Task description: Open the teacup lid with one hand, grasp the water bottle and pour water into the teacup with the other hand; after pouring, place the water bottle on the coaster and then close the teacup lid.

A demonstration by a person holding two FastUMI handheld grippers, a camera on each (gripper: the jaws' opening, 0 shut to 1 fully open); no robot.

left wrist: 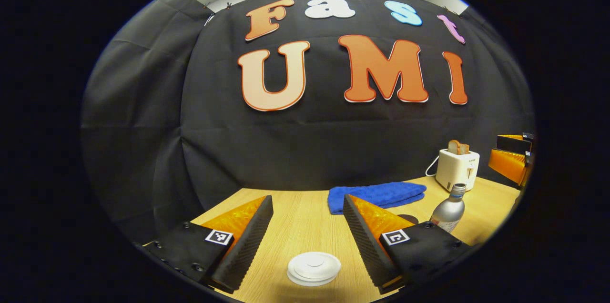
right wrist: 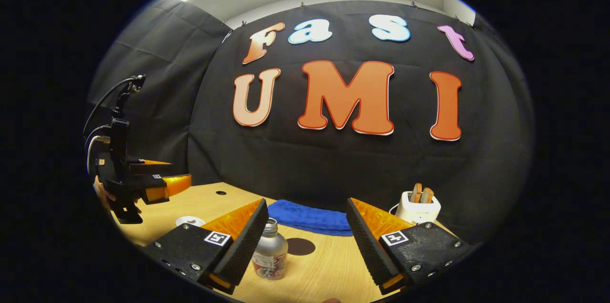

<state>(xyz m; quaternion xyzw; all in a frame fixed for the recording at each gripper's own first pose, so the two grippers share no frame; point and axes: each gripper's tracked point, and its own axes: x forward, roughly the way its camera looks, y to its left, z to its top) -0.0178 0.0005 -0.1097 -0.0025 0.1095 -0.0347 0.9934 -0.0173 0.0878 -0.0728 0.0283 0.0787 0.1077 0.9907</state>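
Note:
The white teacup lid [left wrist: 313, 268] sits low in the left gripper view, below and between the wide-apart fingers of my left gripper [left wrist: 307, 198], which is open and holds nothing. A silver water bottle [left wrist: 450, 210] stands upright to the right, beside a dark round coaster [left wrist: 409, 218] half hidden by my finger. In the right gripper view the bottle [right wrist: 270, 250] stands just inside the left finger of my right gripper [right wrist: 306, 201], open and not touching it. The coaster [right wrist: 300, 246] lies behind the bottle. The lidded teacup [right wrist: 189, 221] is at left under the left gripper [right wrist: 164, 185].
A folded blue towel [left wrist: 376, 196] [right wrist: 310, 217] lies at the back of the wooden table [left wrist: 305, 227]. A white toaster [left wrist: 457, 169] [right wrist: 418, 205] with bread slices stands back right. The right gripper [left wrist: 512, 157] shows at the far right edge.

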